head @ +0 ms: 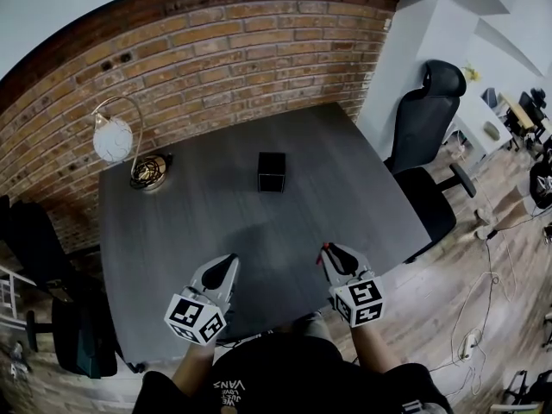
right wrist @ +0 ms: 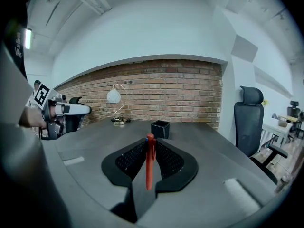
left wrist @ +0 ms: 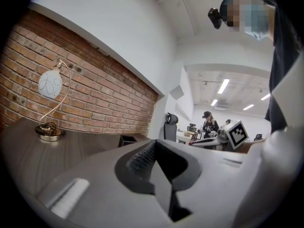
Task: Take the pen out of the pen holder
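Observation:
A small black square pen holder (head: 272,172) stands near the middle of the dark table (head: 198,222); it also shows far ahead as the pen holder (right wrist: 160,128) and the pen holder (left wrist: 126,140). My right gripper (head: 328,257) hovers near the table's front edge, shut on a red pen (right wrist: 150,160) that stands upright between its jaws; the pen's tip (head: 325,247) peeks out in the head view. My left gripper (head: 225,272) is beside it at the front left, jaws together with nothing in them.
A globe lamp with a brass base (head: 148,172) stands at the table's back left by the brick wall. A black office chair (head: 427,145) stands off the right edge. People sit at desks far off (left wrist: 209,125).

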`<action>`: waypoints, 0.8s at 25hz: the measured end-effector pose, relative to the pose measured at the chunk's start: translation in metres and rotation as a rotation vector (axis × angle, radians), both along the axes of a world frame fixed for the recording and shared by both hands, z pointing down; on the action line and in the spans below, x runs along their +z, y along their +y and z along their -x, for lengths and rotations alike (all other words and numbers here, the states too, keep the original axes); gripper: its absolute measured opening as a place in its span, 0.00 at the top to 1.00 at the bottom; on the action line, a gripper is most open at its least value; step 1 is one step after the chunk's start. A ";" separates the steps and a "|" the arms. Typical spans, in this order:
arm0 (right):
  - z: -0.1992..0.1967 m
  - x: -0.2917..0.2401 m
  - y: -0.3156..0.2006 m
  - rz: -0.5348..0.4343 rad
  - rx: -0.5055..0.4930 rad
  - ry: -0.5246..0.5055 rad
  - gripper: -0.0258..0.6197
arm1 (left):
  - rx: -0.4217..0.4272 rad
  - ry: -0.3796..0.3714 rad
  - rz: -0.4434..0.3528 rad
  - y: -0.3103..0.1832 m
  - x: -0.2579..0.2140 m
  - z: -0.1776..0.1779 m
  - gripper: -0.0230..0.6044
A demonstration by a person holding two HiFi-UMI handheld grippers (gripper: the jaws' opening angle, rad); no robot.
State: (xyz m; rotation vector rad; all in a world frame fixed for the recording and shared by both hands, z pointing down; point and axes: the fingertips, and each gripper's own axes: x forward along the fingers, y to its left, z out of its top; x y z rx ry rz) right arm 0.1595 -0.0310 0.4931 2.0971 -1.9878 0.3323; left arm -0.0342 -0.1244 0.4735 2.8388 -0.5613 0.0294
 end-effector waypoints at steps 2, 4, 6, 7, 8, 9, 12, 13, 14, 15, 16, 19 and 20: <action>0.002 0.002 0.002 0.006 0.001 -0.002 0.86 | 0.003 0.001 0.005 -0.001 0.001 0.000 0.88; 0.003 0.004 0.004 0.014 0.002 -0.002 0.86 | 0.007 0.000 0.011 0.000 0.003 -0.001 0.88; 0.004 0.005 0.007 0.020 0.005 0.000 0.86 | 0.012 -0.002 0.016 0.002 0.006 -0.001 0.88; 0.005 0.006 0.008 0.022 0.006 0.002 0.86 | 0.015 -0.003 0.017 0.002 0.007 -0.001 0.88; 0.006 0.007 0.009 0.024 0.007 0.002 0.86 | 0.018 -0.003 0.018 0.003 0.008 -0.001 0.88; 0.006 0.008 0.009 0.026 0.007 0.003 0.86 | 0.020 -0.003 0.019 0.003 0.009 -0.001 0.88; 0.007 0.009 0.011 0.027 0.008 0.008 0.86 | 0.023 -0.003 0.025 0.005 0.011 -0.001 0.88; 0.007 0.009 0.010 0.027 0.008 0.007 0.86 | 0.023 -0.003 0.027 0.005 0.011 0.000 0.88; 0.008 0.008 0.010 0.028 0.007 0.006 0.86 | 0.022 -0.004 0.028 0.004 0.011 0.000 0.88; 0.008 0.009 0.010 0.029 0.006 0.003 0.86 | 0.021 -0.004 0.029 0.004 0.011 0.000 0.88; 0.009 0.009 0.010 0.030 0.005 0.001 0.86 | 0.021 -0.005 0.030 0.004 0.012 0.000 0.88; 0.008 0.008 0.010 0.026 0.005 0.003 0.86 | 0.018 -0.006 0.037 0.004 0.014 0.001 0.88; 0.008 0.007 0.010 0.025 0.006 0.004 0.86 | 0.017 -0.006 0.038 0.005 0.015 0.001 0.88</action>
